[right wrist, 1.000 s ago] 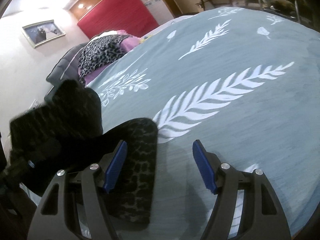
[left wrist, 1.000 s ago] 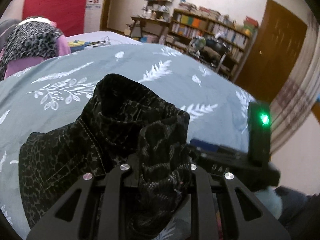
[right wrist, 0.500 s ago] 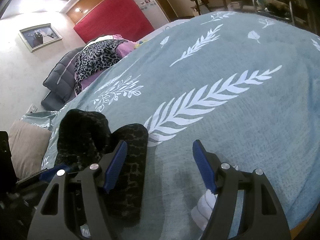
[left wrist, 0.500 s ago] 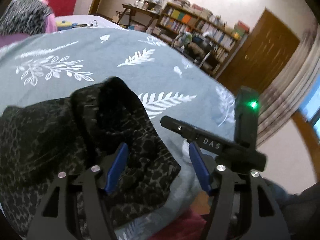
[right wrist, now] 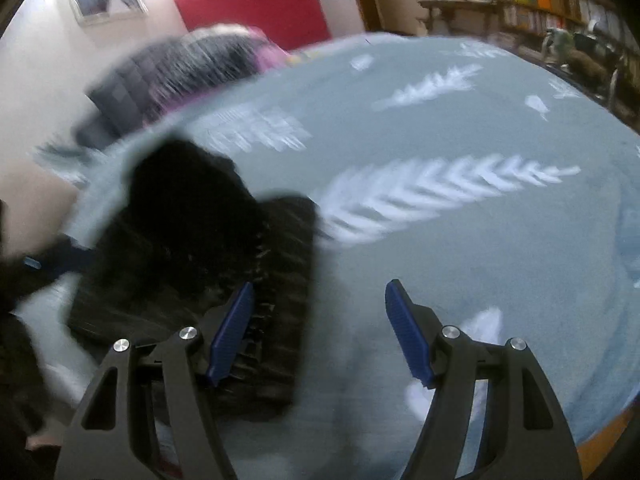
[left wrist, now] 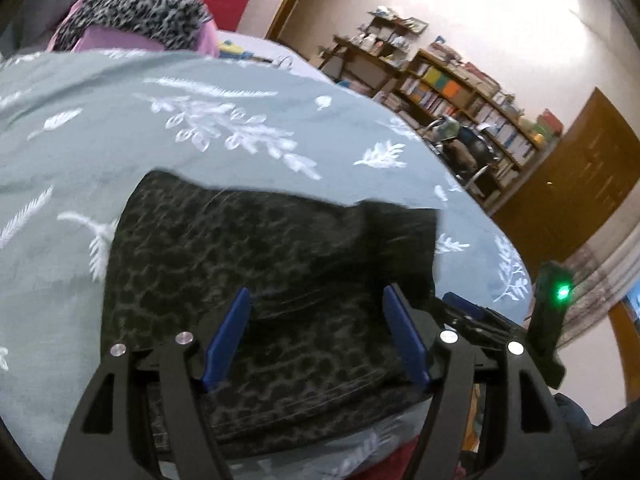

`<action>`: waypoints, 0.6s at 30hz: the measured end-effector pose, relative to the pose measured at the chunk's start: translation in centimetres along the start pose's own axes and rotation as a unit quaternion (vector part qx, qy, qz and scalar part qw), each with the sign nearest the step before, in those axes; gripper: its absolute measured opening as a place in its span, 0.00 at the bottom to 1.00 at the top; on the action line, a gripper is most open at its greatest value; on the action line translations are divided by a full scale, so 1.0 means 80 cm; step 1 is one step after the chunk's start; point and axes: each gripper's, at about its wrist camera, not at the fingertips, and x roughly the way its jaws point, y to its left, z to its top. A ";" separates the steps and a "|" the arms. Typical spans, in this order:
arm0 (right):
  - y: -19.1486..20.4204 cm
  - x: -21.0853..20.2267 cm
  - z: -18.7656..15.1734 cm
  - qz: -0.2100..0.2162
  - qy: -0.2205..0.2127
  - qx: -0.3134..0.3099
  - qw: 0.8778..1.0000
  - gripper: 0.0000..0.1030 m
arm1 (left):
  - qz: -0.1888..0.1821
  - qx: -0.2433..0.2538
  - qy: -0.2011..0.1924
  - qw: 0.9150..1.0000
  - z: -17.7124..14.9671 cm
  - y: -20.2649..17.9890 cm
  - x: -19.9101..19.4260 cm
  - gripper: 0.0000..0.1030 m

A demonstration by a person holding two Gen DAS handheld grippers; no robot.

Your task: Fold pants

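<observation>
The dark leopard-print pants (left wrist: 260, 264) lie folded and flat on the grey-green bedspread (left wrist: 200, 112) with white leaf prints. My left gripper (left wrist: 316, 292) hovers over their near part; its jaws are opening, and the blue pads stand apart with the cloth lying under them, not pinched. In the right wrist view the pants (right wrist: 192, 232) are a blurred dark heap at the left. My right gripper (right wrist: 320, 286) is open at their right edge, left finger over the cloth, right finger over bare bedspread (right wrist: 480, 240). The right gripper's housing with a green light (left wrist: 554, 308) shows beside the pants.
A pile of leopard-print and pink clothes (left wrist: 132, 12) lies at the far end of the bed. Beyond the bed stand a bookshelf (left wrist: 472, 92), a chair (left wrist: 460, 148) and a brown door (left wrist: 580, 184). The bed's edge runs close on the right.
My left gripper was shut on a bunch of the pants; it has opened, let the cloth drop flat and swung sideways. The right gripper stayed open and shifted slightly.
</observation>
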 end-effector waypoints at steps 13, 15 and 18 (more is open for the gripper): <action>0.009 -0.007 0.061 0.073 -0.010 -0.019 0.997 0.70 | -0.017 0.016 0.025 0.999 -0.025 -0.008 0.004 0.71; 0.017 0.005 0.070 0.094 -0.003 -0.027 0.995 0.70 | -0.018 0.020 0.030 0.999 -0.027 -0.011 0.008 0.71; 0.024 0.028 0.081 0.133 0.013 -0.019 0.991 0.70 | -0.018 0.029 0.043 0.999 -0.030 -0.017 0.017 0.73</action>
